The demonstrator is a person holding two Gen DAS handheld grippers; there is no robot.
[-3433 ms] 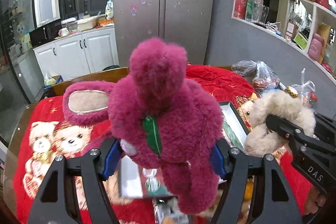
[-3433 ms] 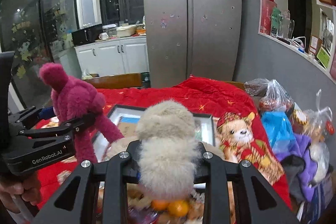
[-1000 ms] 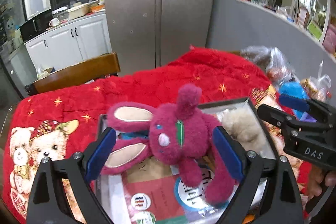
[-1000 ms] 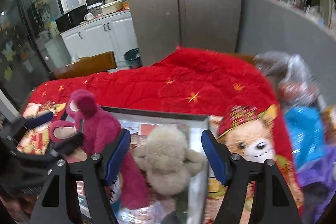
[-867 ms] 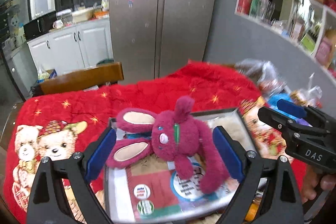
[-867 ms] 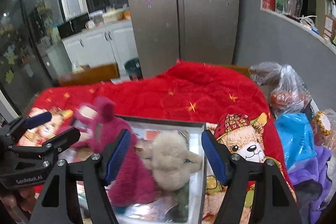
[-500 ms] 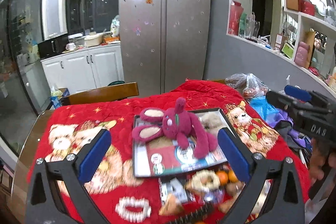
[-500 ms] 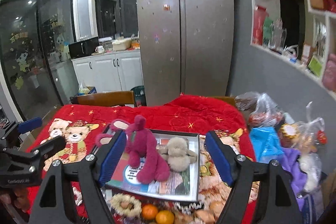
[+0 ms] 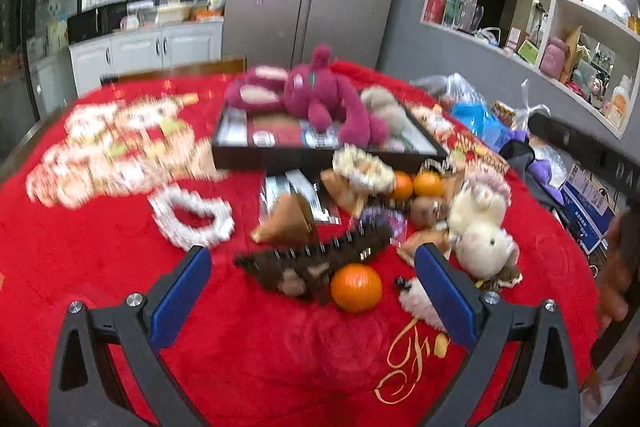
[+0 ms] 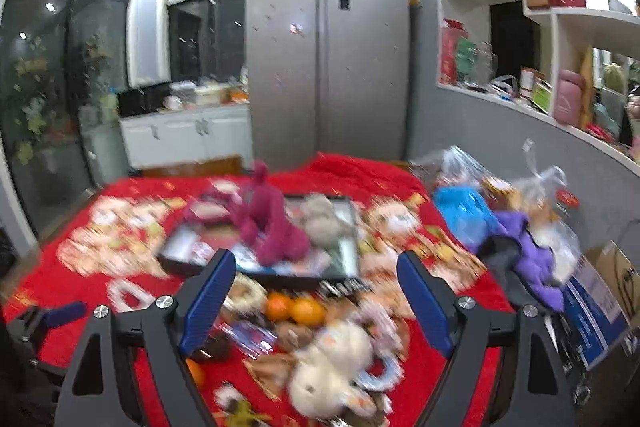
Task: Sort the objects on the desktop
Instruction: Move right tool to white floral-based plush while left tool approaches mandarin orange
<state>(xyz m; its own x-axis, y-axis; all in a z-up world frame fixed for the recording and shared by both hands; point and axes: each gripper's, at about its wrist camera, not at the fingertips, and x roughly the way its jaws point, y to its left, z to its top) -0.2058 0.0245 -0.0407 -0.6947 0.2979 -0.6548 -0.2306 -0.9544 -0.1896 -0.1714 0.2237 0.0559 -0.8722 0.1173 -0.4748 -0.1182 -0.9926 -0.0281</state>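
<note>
1. The left gripper (image 9: 312, 291) is spread wide and holds nothing.
2. The right gripper (image 10: 316, 303) is also wide apart and holds nothing.
3. The tray (image 9: 320, 159) holds the magenta rabbit (image 9: 320, 99) and, touching it, the beige plush (image 9: 384, 107).
4. In front of the tray lie 3 oranges, the nearest (image 9: 355, 287) beside a white plush (image 9: 482, 231).

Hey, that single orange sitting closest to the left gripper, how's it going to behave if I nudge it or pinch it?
The orange looks round and smooth-skinned, so a nudge would probably set it rolling, though the soft red blanket may slow it. The dark hair clip appears to touch it on one side and might block it there. It likely feels firm; the open left gripper should pinch across its middle.
</note>
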